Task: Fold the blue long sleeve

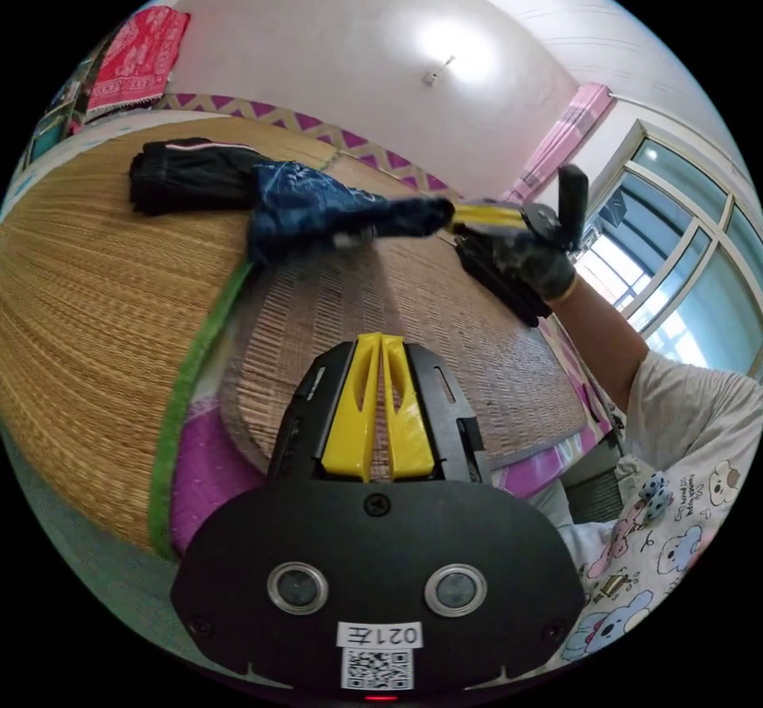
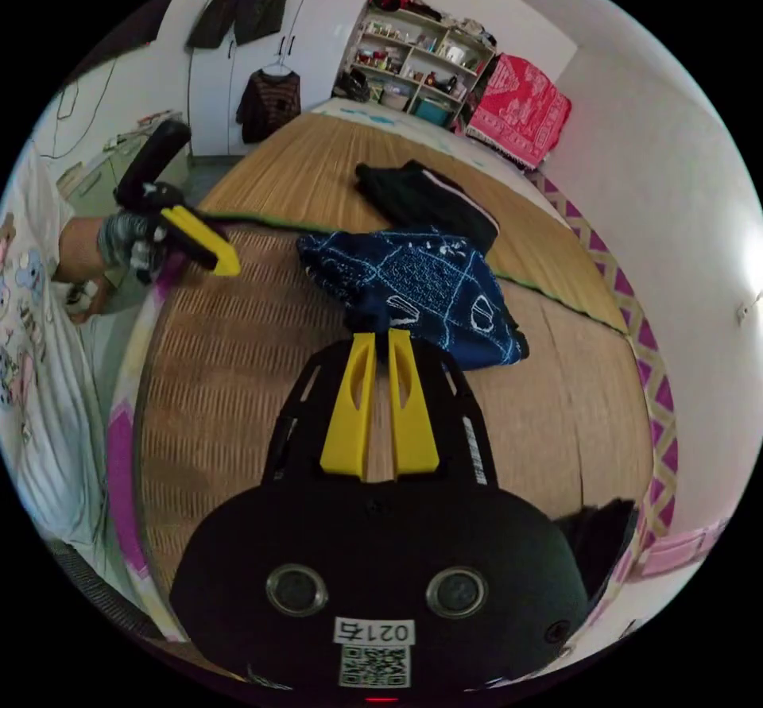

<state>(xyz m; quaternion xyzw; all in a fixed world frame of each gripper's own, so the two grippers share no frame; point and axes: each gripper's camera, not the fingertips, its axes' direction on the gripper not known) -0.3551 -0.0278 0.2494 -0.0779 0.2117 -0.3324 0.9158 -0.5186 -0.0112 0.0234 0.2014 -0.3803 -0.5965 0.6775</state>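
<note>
At the lower centre of the left gripper view, the left gripper (image 1: pixel 380 340) had its 2 yellow jaws pressed together, tips meeting, with nothing between them. Beyond the tips lay the woven mat (image 1: pixel 381 311), bordered at its left by a green strip (image 1: pixel 191 374).

At the centre of the right gripper view, the right gripper (image 2: pixel 380 336) held its 2 yellow jaws nearly together on a dark bunched end of the blue long sleeve (image 2: pixel 429 287), which ran up from the tips into a crumpled, white-patterned mass on the mat (image 2: pixel 238 342). In the left gripper view, the same gripper (image 1: pixel 449 218) appeared at upper right of centre, carried by a gloved hand (image 1: pixel 531 259), with the blue long sleeve (image 1: pixel 318 207) stretched leftward from its jaws.

Above the blue garment in the right gripper view lay a black garment (image 2: pixel 421 199); it appeared at upper left in the left gripper view (image 1: pixel 187 172). The left gripper (image 2: pixel 226 263) showed at left in the right gripper view, jaws together, apart from the cloth. Shelves (image 2: pixel 413 64) and a red cloth (image 2: pixel 520 108) stood at top.
</note>
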